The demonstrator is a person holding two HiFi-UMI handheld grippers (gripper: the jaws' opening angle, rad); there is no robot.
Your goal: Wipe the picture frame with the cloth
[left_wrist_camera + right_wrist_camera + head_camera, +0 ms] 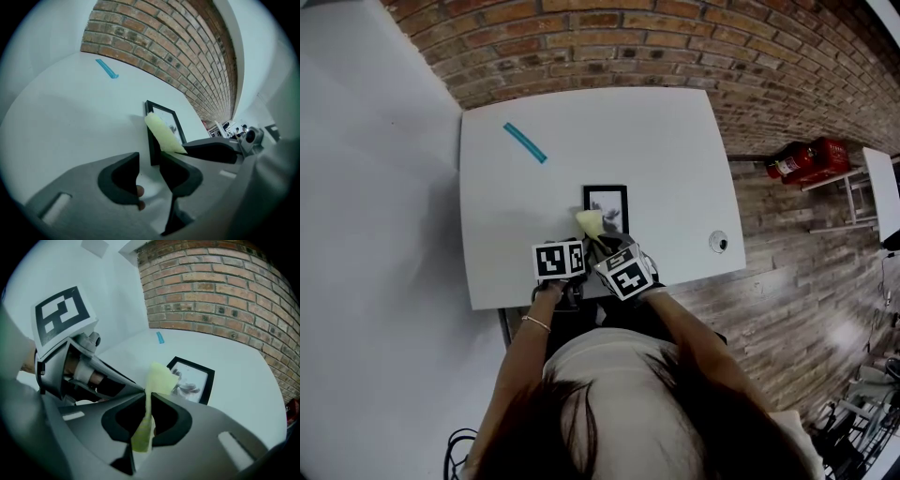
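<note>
My right gripper (pixel 146 397) has its jaws closed on the yellow-green cloth (pixel 159 377), which stands up in a loose fold over the near edge of the picture frame (pixel 192 379). The frame lies flat on the white counter (pixel 666 141), close to its front edge. My left gripper (pixel 150 161) sits just beside the frame, jaws apart and empty. That worries me: if I drag the cloth across with nothing pinning the frame, it may slide or turn on the smooth counter. I also hold only a thin fold, so a hard push could tug the cloth free or scrape my jaws on the glass.
</note>
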